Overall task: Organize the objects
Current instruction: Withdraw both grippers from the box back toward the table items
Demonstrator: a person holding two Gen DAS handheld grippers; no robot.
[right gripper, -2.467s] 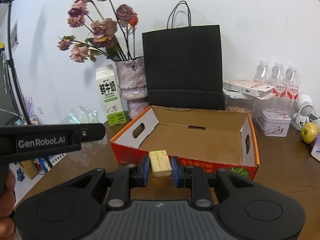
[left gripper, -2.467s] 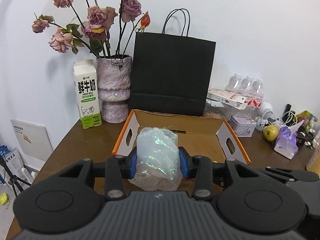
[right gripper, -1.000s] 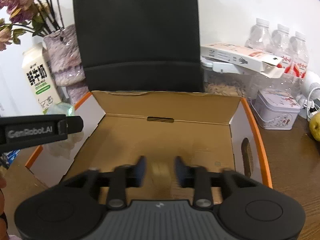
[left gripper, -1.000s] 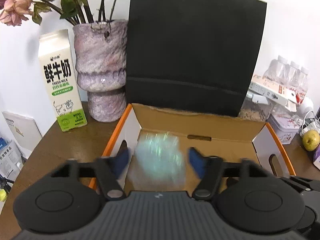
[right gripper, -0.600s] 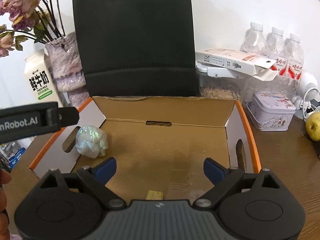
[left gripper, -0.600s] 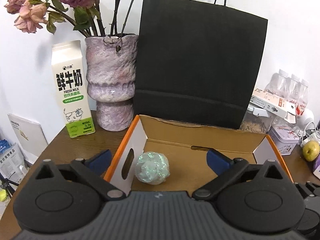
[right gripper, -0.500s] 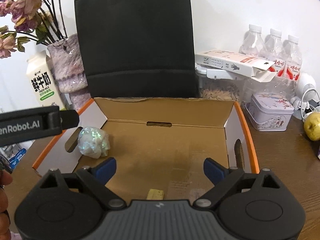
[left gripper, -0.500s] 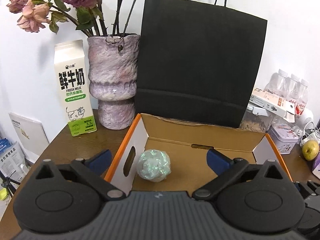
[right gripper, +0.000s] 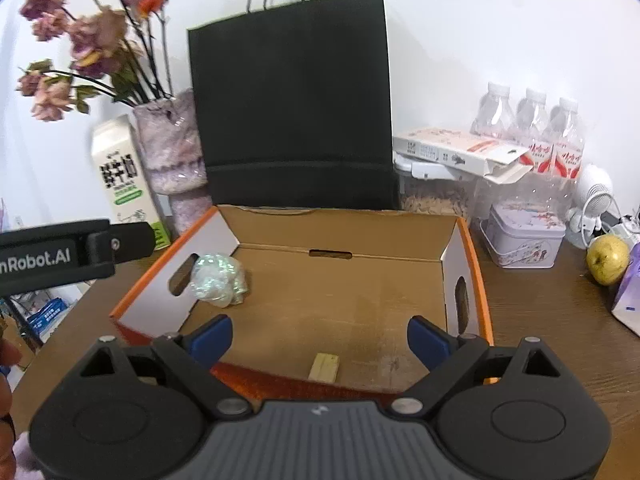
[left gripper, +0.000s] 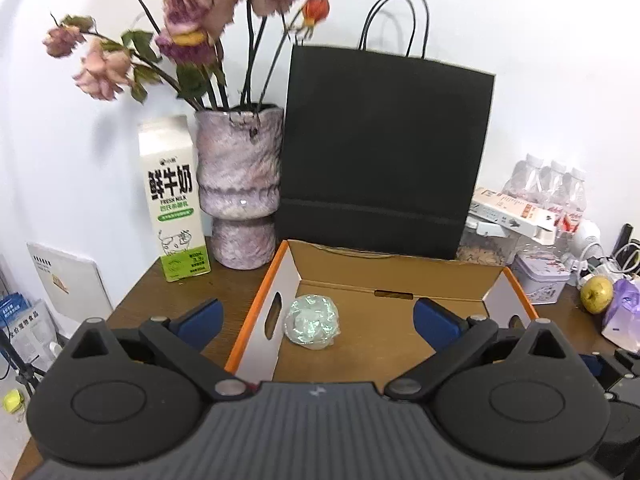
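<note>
An open cardboard box (left gripper: 262, 304) with orange rims stands on the brown table; it also shows in the right wrist view (right gripper: 474, 276). A crumpled iridescent plastic ball (left gripper: 312, 322) lies inside by the left wall, also in the right wrist view (right gripper: 218, 280). A small tan block (right gripper: 325, 366) lies on the box floor near the front wall. My left gripper (left gripper: 316, 322) is open and empty, above the box's front left. My right gripper (right gripper: 318, 340) is open and empty, above the box's front edge.
A black paper bag (left gripper: 384, 152) stands behind the box. A vase of dried roses (left gripper: 238, 192) and a milk carton (left gripper: 174, 200) stand back left. Water bottles (right gripper: 528, 132), a tin (right gripper: 522, 236) and an apple (right gripper: 608, 258) crowd the right side.
Both grippers opened and dropped their loads into the box: the plastic ball from the left, the tan block from the right. Both have since pulled back and up.
</note>
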